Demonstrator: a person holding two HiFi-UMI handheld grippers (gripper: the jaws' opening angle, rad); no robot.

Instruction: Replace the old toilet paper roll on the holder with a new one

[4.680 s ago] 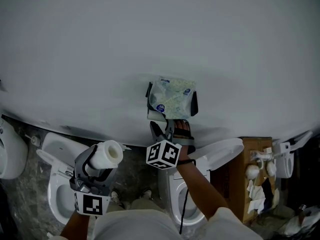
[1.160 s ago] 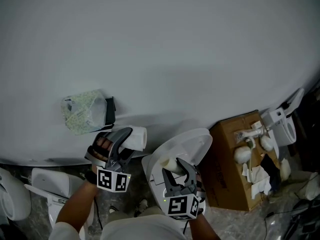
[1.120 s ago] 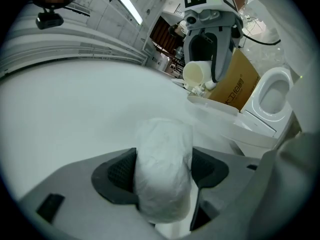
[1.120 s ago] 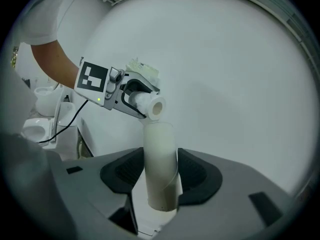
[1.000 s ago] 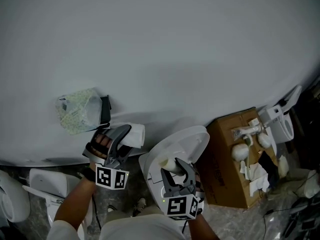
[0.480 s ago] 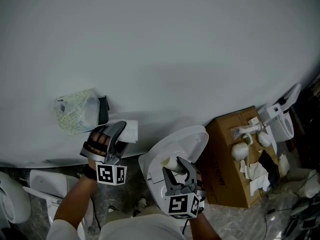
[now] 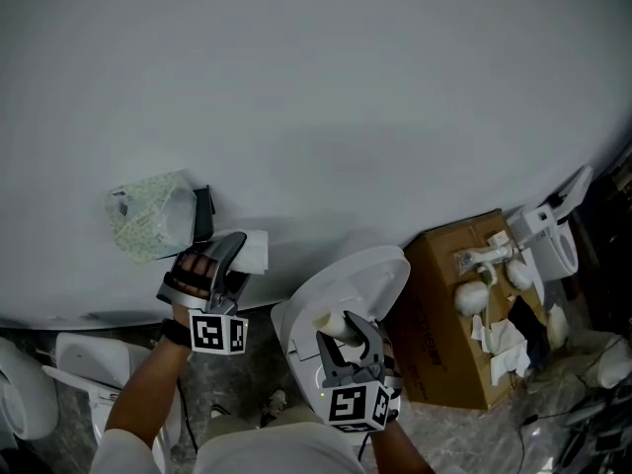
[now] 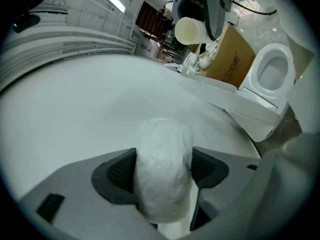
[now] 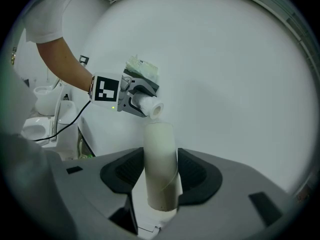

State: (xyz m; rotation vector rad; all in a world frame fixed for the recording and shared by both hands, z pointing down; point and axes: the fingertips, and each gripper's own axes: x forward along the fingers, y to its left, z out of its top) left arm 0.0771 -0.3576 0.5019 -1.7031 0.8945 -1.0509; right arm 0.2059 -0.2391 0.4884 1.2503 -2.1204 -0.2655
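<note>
The holder (image 7: 203, 215) is a black bracket on the white wall, under a patterned plastic cover (image 7: 148, 220). My left gripper (image 7: 237, 257) is shut on a new white toilet roll (image 7: 254, 252), which sits just below and to the right of the bracket. In the left gripper view the wrapped roll (image 8: 164, 171) fills the space between the jaws of that gripper (image 8: 164, 184). My right gripper (image 7: 348, 336) hangs lower, over a toilet lid, shut on the bare cardboard tube (image 7: 334, 324). The tube (image 9: 161, 171) stands upright in that gripper (image 9: 161, 181), with the cover (image 9: 142, 66) beyond it.
A raised white toilet lid (image 7: 370, 279) lies under the right gripper. A brown cardboard box (image 7: 444, 294) with white fittings stands to the right, with another toilet (image 7: 558, 245) beyond it. More toilets (image 7: 84, 358) stand at the lower left. A cable (image 9: 65, 126) trails from the left arm.
The left gripper has carried the new roll up and left, to just beside the bracket. The right gripper, earlier up at the holder, now holds the tube low and still.
</note>
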